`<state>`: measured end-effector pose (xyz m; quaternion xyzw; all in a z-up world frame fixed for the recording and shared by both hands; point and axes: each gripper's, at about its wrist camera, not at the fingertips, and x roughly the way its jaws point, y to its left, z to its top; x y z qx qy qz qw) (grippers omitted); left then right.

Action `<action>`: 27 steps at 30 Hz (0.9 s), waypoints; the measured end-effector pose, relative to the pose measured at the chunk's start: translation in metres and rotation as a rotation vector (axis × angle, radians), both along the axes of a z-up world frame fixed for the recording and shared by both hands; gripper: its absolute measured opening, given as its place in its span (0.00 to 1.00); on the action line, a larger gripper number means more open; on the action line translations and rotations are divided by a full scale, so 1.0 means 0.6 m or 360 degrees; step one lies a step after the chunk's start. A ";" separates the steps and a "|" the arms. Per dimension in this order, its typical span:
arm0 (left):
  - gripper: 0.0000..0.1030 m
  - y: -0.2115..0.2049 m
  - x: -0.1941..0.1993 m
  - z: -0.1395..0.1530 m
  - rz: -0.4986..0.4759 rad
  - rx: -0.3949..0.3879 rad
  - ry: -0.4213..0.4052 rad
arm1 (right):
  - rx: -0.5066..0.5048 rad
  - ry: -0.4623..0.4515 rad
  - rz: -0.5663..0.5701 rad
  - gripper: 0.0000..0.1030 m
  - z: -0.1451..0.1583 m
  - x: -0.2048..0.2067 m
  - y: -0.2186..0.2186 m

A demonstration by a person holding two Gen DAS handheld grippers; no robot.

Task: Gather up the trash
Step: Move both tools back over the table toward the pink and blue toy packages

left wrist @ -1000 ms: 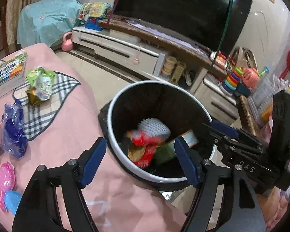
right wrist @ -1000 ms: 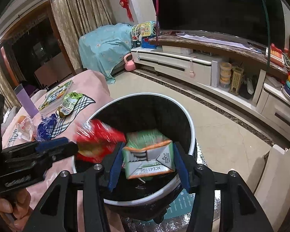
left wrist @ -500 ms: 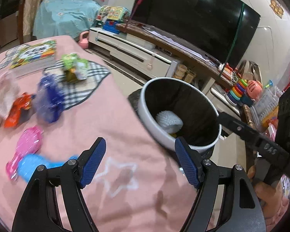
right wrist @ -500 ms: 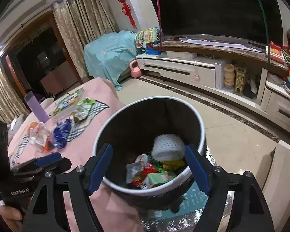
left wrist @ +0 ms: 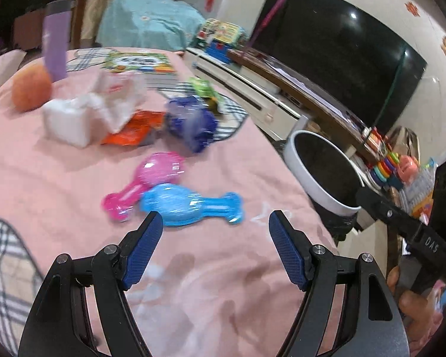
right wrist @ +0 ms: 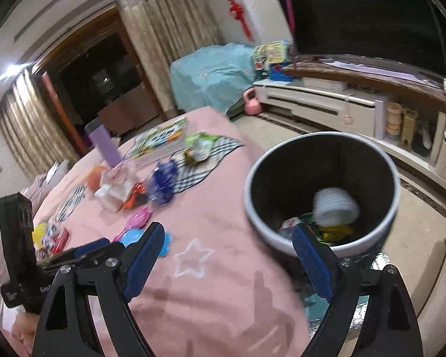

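A white-rimmed black trash bin [right wrist: 327, 163] stands beside the pink-clothed table [left wrist: 223, 282]; inside lie a white foam net [right wrist: 336, 205] and wrappers [right wrist: 333, 232]. On the table are a crumpled blue wrapper [left wrist: 191, 122], an orange wrapper [left wrist: 130, 131], a green packet [left wrist: 203, 87] and a clear plastic bag [left wrist: 116, 101]. My left gripper [left wrist: 217, 226] hangs open over the cloth, just short of a blue toy [left wrist: 187, 205], with nothing between its pads. My right gripper [right wrist: 229, 232] is over the table edge left of the bin, its jaws opening and empty.
A pink toy [left wrist: 151, 178] lies beside the blue one. Farther back are an orange fruit [left wrist: 31, 87], a purple bottle [left wrist: 56, 50], a white block [left wrist: 65, 119] and a picture book [left wrist: 139, 62]. A TV cabinet [right wrist: 312, 101] lines the wall behind the bin.
The right gripper let go of the green carton into the bin and its jaws spread wider. Both grippers swung left from over the bin towards the table; the left stayed open.
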<state>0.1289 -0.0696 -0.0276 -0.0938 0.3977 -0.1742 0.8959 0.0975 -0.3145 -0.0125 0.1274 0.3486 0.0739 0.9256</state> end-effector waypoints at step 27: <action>0.73 0.144 0.024 -0.059 0.0077 0.0203 0.0117 | -0.0224 0.0171 0.0575 0.87 -0.080 0.062 0.187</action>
